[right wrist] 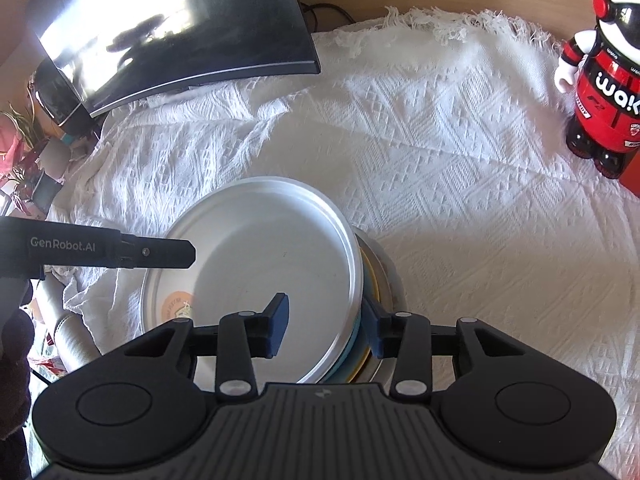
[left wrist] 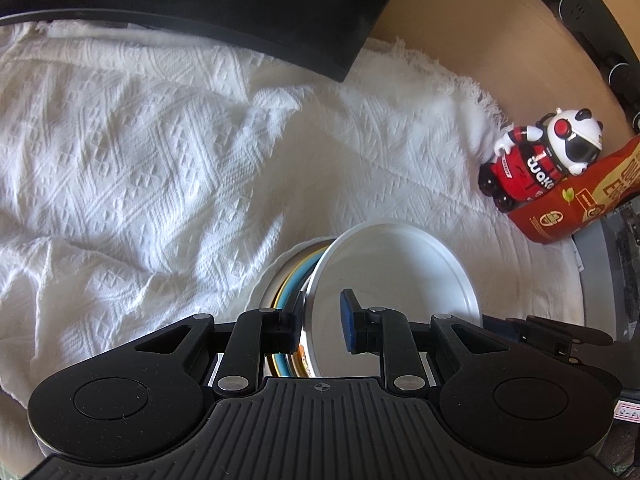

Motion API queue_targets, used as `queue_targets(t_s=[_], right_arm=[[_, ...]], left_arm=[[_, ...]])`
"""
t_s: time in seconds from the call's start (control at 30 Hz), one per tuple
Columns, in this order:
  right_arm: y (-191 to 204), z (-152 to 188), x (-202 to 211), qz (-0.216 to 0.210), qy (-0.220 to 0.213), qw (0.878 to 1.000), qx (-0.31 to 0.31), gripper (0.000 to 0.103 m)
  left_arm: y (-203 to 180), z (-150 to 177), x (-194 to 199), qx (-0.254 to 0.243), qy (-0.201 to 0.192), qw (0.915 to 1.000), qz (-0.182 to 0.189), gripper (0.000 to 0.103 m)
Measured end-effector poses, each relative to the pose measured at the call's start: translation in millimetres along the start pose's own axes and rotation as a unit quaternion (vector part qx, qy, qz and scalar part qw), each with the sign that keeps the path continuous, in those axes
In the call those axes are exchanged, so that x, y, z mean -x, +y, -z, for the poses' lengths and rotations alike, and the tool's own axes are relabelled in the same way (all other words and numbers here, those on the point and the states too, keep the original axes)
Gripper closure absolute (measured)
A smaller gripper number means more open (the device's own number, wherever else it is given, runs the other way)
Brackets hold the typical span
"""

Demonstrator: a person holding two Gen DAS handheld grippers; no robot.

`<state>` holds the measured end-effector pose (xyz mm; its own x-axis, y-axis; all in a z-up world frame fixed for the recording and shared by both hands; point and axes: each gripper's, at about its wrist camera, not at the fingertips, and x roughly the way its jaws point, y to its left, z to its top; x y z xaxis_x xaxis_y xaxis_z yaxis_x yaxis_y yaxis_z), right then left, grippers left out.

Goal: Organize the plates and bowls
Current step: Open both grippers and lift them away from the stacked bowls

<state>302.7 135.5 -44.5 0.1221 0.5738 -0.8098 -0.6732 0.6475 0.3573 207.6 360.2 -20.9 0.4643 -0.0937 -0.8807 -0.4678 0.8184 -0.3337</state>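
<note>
A silver metal plate [left wrist: 394, 272] lies on top of a stack of dishes [left wrist: 292, 276] with blue, yellow and white rims, on a white cloth. My left gripper [left wrist: 320, 320] is open; its fingers straddle the plate's left rim. In the right wrist view the same plate [right wrist: 256, 256] tops the stack [right wrist: 380, 276]. My right gripper [right wrist: 328, 322] is open, one finger over the plate and one outside its right rim. The left gripper's finger [right wrist: 160, 254] reaches in from the left.
A white textured tablecloth [left wrist: 140, 152] covers the table. A black curved monitor [right wrist: 180, 24] stands at the back. A red and white panda figure [left wrist: 536, 160] and a red snack packet [left wrist: 580, 200] stand at the right, on a wooden surface [left wrist: 480, 32].
</note>
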Motion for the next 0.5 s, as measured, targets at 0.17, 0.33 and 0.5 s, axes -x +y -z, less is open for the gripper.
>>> queue_targets(t_s=[0.17,0.33,0.5], right_arm=[[-6.0,0.0,7.6,-0.002,-0.01,1.0,-0.009,0.063],[-17.9,3.2,29.9,-0.001,-0.046,0.999,-0.018,0.063],[-41.2,11.9,66.1,0.006,-0.103,0.994,-0.034,0.059]], left_arm=[[-4.4,0.7,18.4,-0.003,-0.037,0.9993,-0.004,0.081],[-19.3,3.5,45.4,-0.016,-0.11,0.9937,-0.013,0.081],[-52.6,7.6,59.3,-0.039,-0.141,0.9886,0.036,0.081]])
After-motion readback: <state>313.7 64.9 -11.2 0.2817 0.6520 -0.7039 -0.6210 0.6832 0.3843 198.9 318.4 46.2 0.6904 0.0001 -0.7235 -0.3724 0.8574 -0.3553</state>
